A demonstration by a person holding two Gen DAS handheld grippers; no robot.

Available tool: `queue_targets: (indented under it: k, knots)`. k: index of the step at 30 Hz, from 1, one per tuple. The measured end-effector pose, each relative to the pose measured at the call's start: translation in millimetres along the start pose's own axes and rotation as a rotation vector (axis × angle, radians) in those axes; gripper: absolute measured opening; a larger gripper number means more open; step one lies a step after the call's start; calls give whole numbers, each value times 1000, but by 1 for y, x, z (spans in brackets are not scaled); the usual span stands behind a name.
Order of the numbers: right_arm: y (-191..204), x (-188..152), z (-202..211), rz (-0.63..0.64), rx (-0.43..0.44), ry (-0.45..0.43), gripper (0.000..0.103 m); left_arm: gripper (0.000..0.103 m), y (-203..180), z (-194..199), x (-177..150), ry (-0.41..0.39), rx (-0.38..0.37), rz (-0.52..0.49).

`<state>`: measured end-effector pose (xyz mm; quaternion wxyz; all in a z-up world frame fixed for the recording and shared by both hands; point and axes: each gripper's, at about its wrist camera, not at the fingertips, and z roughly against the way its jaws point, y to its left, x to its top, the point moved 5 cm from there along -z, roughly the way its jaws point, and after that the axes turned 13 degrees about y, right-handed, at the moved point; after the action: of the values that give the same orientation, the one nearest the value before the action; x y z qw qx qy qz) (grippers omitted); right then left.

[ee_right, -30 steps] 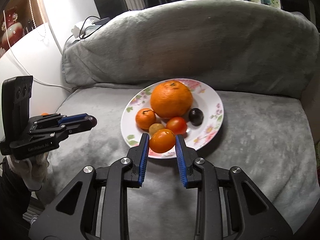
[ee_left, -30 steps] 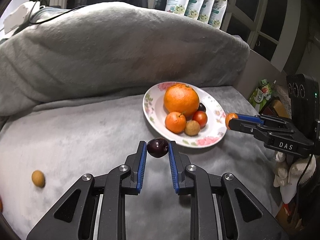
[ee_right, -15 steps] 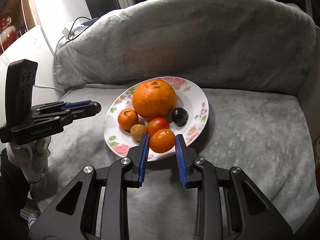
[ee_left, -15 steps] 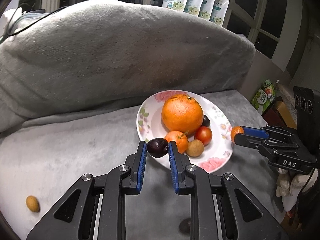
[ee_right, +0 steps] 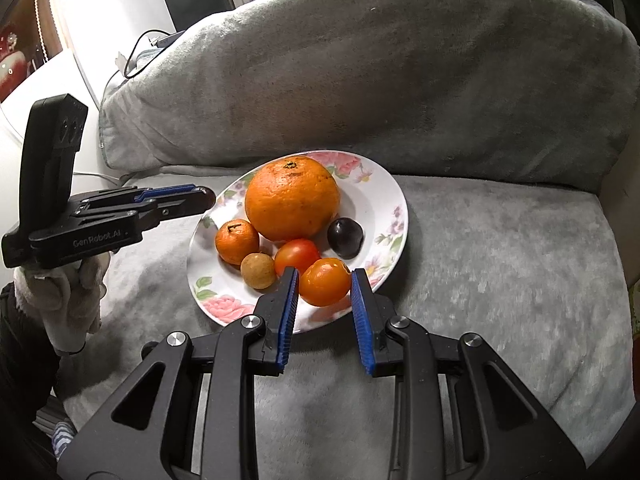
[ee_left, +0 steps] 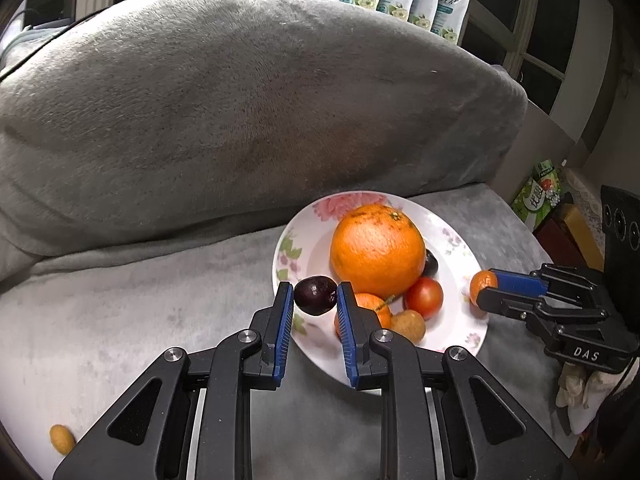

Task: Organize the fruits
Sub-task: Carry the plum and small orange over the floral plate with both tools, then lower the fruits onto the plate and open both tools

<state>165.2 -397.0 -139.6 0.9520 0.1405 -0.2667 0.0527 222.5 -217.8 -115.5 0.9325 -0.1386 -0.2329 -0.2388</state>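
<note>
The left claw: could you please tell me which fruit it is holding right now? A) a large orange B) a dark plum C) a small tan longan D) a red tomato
B: the left claw is shut on the dark plum, which it holds over the near rim of the floral plate, while the large orange sits on the plate.

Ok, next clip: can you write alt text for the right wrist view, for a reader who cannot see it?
The right gripper clamps a small orange fruit over the near rim of a floral plate holding a large orange, mandarin, tomato, dark plum and tan longan. At left, the left gripper holds a dark fruit beside the plate, on a grey sofa.
</note>
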Motion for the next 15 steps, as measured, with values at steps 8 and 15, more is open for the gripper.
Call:
queue_targets:
  k: [8,15]
  knots:
    - [0,2,-1,8,5,1,28,21,-2,-3,4,5,-14,-1]
    - [3,2,2,21,3,-10,28,21,-3,0,6,-3,-18,-6]
